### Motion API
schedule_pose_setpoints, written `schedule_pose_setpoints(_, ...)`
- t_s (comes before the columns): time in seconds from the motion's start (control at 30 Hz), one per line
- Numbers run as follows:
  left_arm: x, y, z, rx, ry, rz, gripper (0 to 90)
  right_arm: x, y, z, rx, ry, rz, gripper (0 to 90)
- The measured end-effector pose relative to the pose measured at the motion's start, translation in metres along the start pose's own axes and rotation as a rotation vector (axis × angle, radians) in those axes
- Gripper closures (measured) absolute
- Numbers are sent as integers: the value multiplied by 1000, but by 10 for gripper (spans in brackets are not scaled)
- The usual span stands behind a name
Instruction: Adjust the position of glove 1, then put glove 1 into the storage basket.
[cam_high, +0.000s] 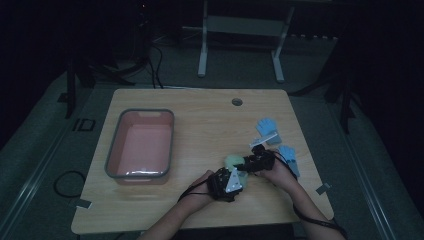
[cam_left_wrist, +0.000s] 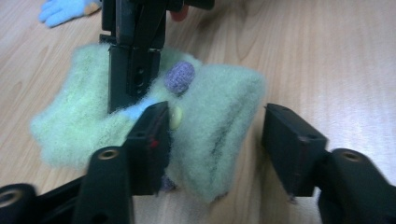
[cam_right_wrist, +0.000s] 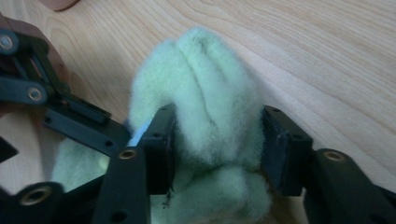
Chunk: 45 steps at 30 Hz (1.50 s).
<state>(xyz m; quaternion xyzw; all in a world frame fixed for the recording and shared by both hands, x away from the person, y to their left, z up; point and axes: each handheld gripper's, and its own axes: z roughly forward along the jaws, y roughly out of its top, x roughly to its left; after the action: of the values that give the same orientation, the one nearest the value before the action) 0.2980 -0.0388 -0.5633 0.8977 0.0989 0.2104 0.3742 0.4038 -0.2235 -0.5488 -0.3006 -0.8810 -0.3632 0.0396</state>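
Both forearms come in from the near edge of the desk (cam_high: 200, 210) and meet right of centre, wrists angled inward. The left hand-held gripper (cam_left_wrist: 212, 140) lies low over a fuzzy pale green glove (cam_left_wrist: 215, 116); one jaw presses into the fabric, the other stands just clear of it, so the jaws are apart around a fold rather than clamped. The right hand-held gripper (cam_right_wrist: 217, 144) has both pads squeezed against a bunched part of the same glove (cam_right_wrist: 210, 107), clamped on it.

The glove rests on the desk near the front edge, with bare wood around it. A grey-rimmed pink tub (cam_high: 141, 144) sits well apart to the left. Two blue gloves (cam_high: 267, 127) lie beyond the right hand, probably a pair, though the dim high view blurs them.
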Motion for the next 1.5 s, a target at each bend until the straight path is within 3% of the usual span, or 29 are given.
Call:
schedule_pose_setpoints(0.03, 0, 1, 0, 10, 22, 12, 529, 0, 0, 0, 2, 7, 5, 577)
schedule_pose_setpoints(0.13, 5, 4, -1, 11, 12, -18, 689, 6, 2, -4, -6, -16, -11, 668)
schedule_pose_setpoints(0.2, 8, 5, -3, 15, -3, -39, 716, 8, 3, -5, -5, -24, -14, 676)
schedule_pose_setpoints(0.63, 25, 17, -35, 41, 6, -27, 729, 20, 21, -16, -74, -1, -7, 699)
schedule_pose_setpoints(1.13, 35, 26, -68, 97, 41, 1, 732, 41, 47, -18, -101, 10, -58, 699)
schedule_pose_setpoints(1.5, 46, 27, -94, 132, 82, 16, 735, 57, 77, -16, -109, 9, -104, 701)
